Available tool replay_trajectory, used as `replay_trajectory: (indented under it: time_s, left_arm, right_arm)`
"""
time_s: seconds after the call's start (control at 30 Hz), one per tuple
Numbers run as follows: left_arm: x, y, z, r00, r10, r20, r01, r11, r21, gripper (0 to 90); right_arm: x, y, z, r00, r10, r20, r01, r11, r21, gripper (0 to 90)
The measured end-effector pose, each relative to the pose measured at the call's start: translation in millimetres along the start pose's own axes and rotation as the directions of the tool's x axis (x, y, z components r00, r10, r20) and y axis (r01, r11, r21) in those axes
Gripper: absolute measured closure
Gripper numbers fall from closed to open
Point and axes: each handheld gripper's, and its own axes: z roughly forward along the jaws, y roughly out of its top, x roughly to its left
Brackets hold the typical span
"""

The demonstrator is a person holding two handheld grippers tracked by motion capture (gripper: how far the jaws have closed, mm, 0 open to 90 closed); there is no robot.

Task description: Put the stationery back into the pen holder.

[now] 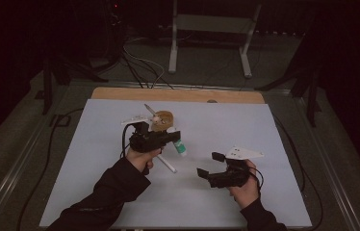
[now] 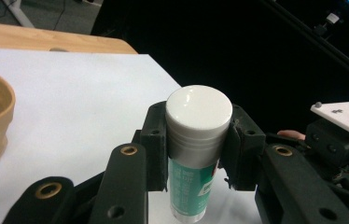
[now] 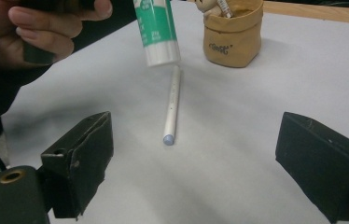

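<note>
My left gripper (image 1: 175,137) is shut on a glue stick (image 1: 181,146) with a white cap and green label, held off the table. In the left gripper view the pads (image 2: 156,140) press both sides of the glue stick (image 2: 198,121) just below its cap. A white pen (image 3: 171,105) lies on the sheet under the hanging glue stick (image 3: 156,32). Behind them stands a tan pouch (image 3: 232,35) with a pen (image 1: 150,110) sticking out. My right gripper (image 1: 210,164) is open at the right, its jaws wide apart with nothing between them (image 3: 196,163).
A white sheet (image 1: 264,130) covers the table, with a wooden edge (image 1: 178,94) at the far side. Cables trail off both sides. A metal stand (image 1: 212,29) is on the floor beyond the table.
</note>
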Motion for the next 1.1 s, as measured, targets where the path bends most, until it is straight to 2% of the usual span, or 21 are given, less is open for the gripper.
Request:
replay_trajectory:
  time_s: [0.2,0.4,0.67,0.93,1.1]
  left_arm:
    - [1.7,12.1,-1.1,0.9996,0.022,-0.018,-0.022,0.9997,-0.010,66.2]
    - [3.2,25.2,-2.9,0.9981,0.051,-0.035,-0.051,0.9986,-0.016,66.2]
    - [6.1,41.7,-2.8,0.9955,0.078,-0.054,-0.079,0.9967,-0.019,66.2]
    - [19.0,54.7,-1.0,0.9922,0.082,-0.093,-0.086,0.9957,-0.034,66.2]
    - [30.4,60.5,0.8,0.9848,0.097,-0.144,-0.106,0.9931,-0.051,66.2]
  right_arm:
    - [-2.4,1.1,-0.7,1.0000,-0.008,-0.002,0.008,1.000,0.001,2.8]
    - [-2.9,0.5,0.1,0.9999,-0.009,-0.007,0.009,1.000,0.000,1.8]
    - [-3.1,0.2,0.4,0.9991,-0.010,-0.041,0.009,1.000,-0.009,0.8]
    - [-2.2,-1.0,1.6,0.9988,-0.024,-0.042,0.023,0.999,-0.022,0.8]
    - [-1.2,-1.0,2.7,0.9983,-0.035,-0.047,0.034,0.999,-0.016,0.8]
